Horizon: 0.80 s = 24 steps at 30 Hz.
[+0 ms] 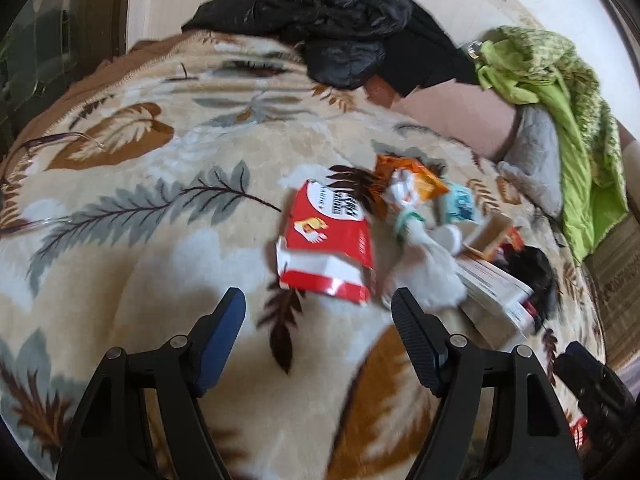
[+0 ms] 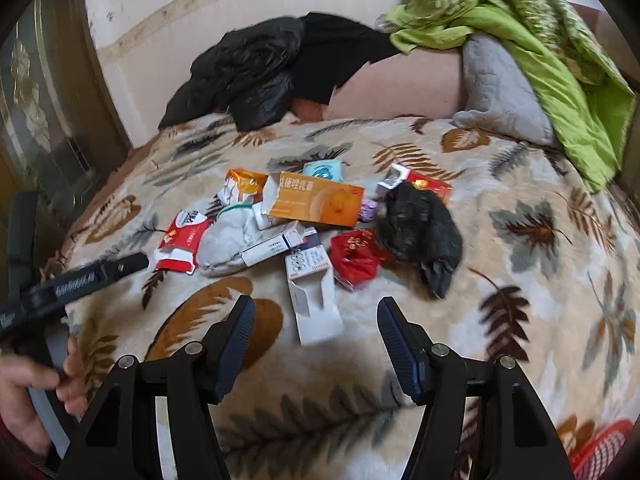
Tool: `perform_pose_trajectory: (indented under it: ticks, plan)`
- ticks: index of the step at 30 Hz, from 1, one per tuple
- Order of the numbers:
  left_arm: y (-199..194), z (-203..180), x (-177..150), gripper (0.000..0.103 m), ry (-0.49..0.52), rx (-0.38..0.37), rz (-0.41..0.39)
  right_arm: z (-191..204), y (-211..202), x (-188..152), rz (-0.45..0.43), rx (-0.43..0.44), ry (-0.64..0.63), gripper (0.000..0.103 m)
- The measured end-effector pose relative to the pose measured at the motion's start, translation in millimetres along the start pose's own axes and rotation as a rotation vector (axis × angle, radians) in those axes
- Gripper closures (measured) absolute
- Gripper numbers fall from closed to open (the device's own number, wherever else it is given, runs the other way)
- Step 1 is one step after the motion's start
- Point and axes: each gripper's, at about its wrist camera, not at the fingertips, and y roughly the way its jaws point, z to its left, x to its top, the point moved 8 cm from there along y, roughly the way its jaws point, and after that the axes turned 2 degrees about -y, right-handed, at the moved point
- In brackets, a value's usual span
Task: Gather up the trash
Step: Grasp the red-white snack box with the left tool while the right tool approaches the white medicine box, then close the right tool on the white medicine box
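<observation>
Black jaws of both grippers stand spread and empty: left gripper [image 1: 318, 312] just short of the red packet [image 1: 328, 244], right gripper [image 2: 316, 320] just short of the white carton [image 2: 314, 300] beside it. Both look light, thin and crushable; pinch an edge, not the face.

A heap of crumpled paper wrappers and flattened cardboard boxes [image 2: 304, 216] is spread on the plush leaf-patterned blanket [image 2: 520, 280]. Behind it, a shiny black padded jacket [image 2: 256, 76] is piled, with a rumpled green quilt [image 2: 520, 28] to its right.
</observation>
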Motion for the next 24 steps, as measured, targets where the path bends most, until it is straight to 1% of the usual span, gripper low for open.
perform_pose_trajectory:
  ticks: [2, 3, 6, 8, 9, 10, 12, 13, 14, 15, 16, 19, 20, 22, 24]
  plan:
    - [11.7, 4.5, 6.5, 0.029, -0.025, -0.01, 0.013, 1.6, 14.1, 2.6, 0.022, -0.007, -0.013, 0.046]
    - [19.0, 5.8, 10.4, 0.032, -0.043, -0.021, 0.022, 1.5, 19.3, 3.2, 0.028, -0.007, -0.01, 0.046]
    - [35.4, 4.8, 18.6, 0.032, -0.054, -0.038, 0.041, 2.1, 34.4, 5.1, 0.05, -0.003, -0.009, 0.046]
    - [43.8, 1.1, 22.3, 0.032, -0.035, -0.034, 0.044, 4.4, 41.8, 6.6, 0.055, 0.0, -0.019, 0.047]
    - [49.6, -3.9, 23.8, 0.032, -0.014, -0.032, 0.049, 5.3, 44.3, 7.0, 0.058, 0.001, -0.021, 0.049]
    - [55.4, -7.7, 24.4, 0.033, 0.002, -0.033, 0.058, 6.0, 47.0, 6.9, 0.064, 0.001, -0.022, 0.053]
    - [68.5, -11.6, 23.7, 0.034, 0.024, -0.024, 0.08, 4.4, 53.1, 5.5, 0.078, -0.013, -0.014, 0.055]
    - [72.5, -13.6, 23.7, 0.034, 0.042, -0.007, 0.072, 3.0, 53.3, 5.7, 0.074, -0.021, -0.013, 0.062]
    - [73.0, -14.7, 24.0, 0.039, 0.057, 0.002, 0.062, 2.2, 53.0, 5.5, 0.072, -0.024, -0.015, 0.068]
    - [72.3, -16.8, 24.9, 0.045, 0.071, 0.003, 0.053, 1.9, 52.4, 5.4, 0.071, -0.022, -0.015, 0.069]
    - [71.7, -17.5, 25.2, 0.046, 0.072, -0.007, 0.052, 0.9, 51.6, 4.6, 0.071, -0.016, -0.006, 0.069]
    - [68.3, -12.6, 24.0, 0.053, 0.069, -0.003, 0.041, 0.6, 48.8, 1.2, 0.077, -0.001, 0.008, 0.07]
    - [65.7, -11.8, 23.8, 0.054, 0.069, -0.004, 0.036, 0.3, 47.3, -0.1, 0.076, 0.002, 0.01, 0.083]
    - [52.9, -8.9, 22.5, 0.054, 0.068, -0.01, 0.011, 0.8, 41.9, -2.7, 0.079, 0.02, 0.013, 0.093]
    - [37.1, -7.2, 23.1, 0.054, 0.072, -0.009, -0.03, 1.2, 32.7, -6.4, 0.066, 0.035, 0.018, 0.094]
